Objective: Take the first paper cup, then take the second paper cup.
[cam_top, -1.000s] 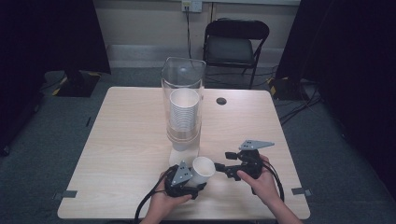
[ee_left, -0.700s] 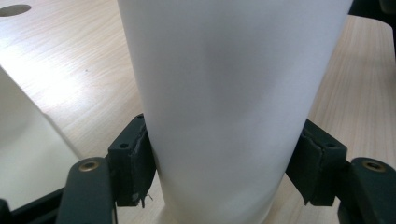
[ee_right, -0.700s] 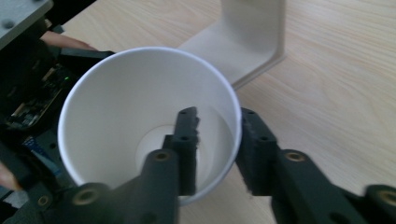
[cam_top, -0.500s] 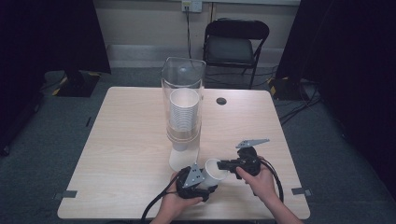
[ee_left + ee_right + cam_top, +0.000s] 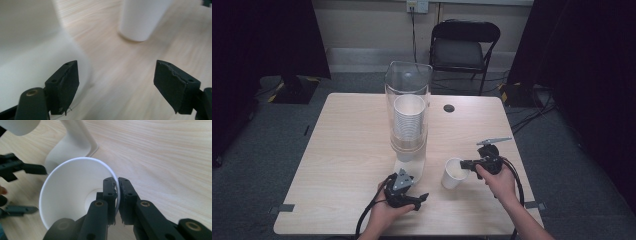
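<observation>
A white paper cup (image 5: 453,174) stands upright on the wooden table (image 5: 347,150), right of the dispenser's foot. My right gripper (image 5: 466,163) is shut on its rim, one jaw inside the cup (image 5: 67,192) and one outside; the right gripper view shows the grip (image 5: 116,182) closely. My left gripper (image 5: 421,199) lies low near the front edge, left of the cup. Its jaws have just been opening and now stand wide (image 5: 116,85) with nothing between them. The cup (image 5: 140,17) sits ahead of them.
A tall clear cup dispenser (image 5: 408,120) holding a stack of white cups stands mid-table on a white foot (image 5: 30,62), close to my left gripper. A small dark hole (image 5: 449,108) marks the table behind it. A black chair (image 5: 464,50) stands beyond the far edge.
The left gripper let go of the cup, opened and drew back a little to the left. The right gripper closed on the cup's rim and moved it to the right.
</observation>
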The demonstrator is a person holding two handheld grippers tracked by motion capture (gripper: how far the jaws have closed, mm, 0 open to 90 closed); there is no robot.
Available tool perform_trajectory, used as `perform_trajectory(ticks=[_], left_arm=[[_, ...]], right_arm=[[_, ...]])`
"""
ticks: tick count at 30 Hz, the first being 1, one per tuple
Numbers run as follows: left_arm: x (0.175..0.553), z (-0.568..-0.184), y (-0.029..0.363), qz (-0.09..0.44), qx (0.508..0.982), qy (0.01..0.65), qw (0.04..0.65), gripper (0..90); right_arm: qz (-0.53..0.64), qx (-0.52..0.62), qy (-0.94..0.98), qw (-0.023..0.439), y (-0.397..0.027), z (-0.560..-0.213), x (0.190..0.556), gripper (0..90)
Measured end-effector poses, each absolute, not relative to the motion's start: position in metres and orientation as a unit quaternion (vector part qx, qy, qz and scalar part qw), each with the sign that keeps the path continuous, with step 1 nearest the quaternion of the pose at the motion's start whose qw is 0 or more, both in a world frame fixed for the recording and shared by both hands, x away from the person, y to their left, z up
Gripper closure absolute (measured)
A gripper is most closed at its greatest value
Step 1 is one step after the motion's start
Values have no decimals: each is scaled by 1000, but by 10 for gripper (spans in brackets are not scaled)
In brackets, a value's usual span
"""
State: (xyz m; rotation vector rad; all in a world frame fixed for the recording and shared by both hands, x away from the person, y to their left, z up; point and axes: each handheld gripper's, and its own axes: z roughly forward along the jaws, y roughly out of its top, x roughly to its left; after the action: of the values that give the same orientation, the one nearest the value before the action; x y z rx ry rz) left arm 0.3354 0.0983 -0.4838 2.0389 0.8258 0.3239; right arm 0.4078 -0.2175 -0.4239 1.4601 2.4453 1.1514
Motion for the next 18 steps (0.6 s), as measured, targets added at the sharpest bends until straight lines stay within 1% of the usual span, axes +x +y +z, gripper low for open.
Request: perform_trajectory(ticks=[2, 3, 5, 7, 9, 11, 12, 14, 15, 16, 17, 18], left_arm=[[338, -483, 107, 126, 813, 356, 443, 182], [338, -483, 111, 128, 810, 362, 443, 181], [340, -482, 117, 124, 807, 372, 441, 179], [341, -482, 121, 124, 808, 373, 438, 171], [341, -481, 124, 128, 803, 378, 441, 171], [341, -478, 126, 132, 800, 384, 442, 171], [341, -477, 127, 133, 797, 386, 445, 171], [342, -475, 130, 136, 793, 391, 447, 169], [342, -475, 131, 135, 792, 393, 448, 165], [342, -475, 132, 133, 791, 396, 447, 165], [343, -475, 133, 137, 791, 397, 446, 164], [344, -475, 135, 140, 792, 399, 441, 164]], right_arm=[[370, 477, 796, 42, -218, -425, 410, 810], [367, 480, 795, 49, -218, -426, 412, 770], [368, 480, 794, 57, -218, -426, 413, 666], [380, 473, 792, 67, -219, -426, 413, 507], [389, 465, 791, 78, -221, -423, 411, 415], [414, 461, 779, 90, -226, -418, 406, 285], [429, 458, 772, 100, -230, -416, 402, 233], [446, 440, 771, 116, -242, -412, 395, 207], [447, 441, 768, 129, -250, -412, 391, 160], [452, 436, 767, 134, -255, -413, 389, 136], [453, 433, 766, 144, -262, -416, 385, 159], [456, 427, 766, 155, -269, -419, 382, 143]])
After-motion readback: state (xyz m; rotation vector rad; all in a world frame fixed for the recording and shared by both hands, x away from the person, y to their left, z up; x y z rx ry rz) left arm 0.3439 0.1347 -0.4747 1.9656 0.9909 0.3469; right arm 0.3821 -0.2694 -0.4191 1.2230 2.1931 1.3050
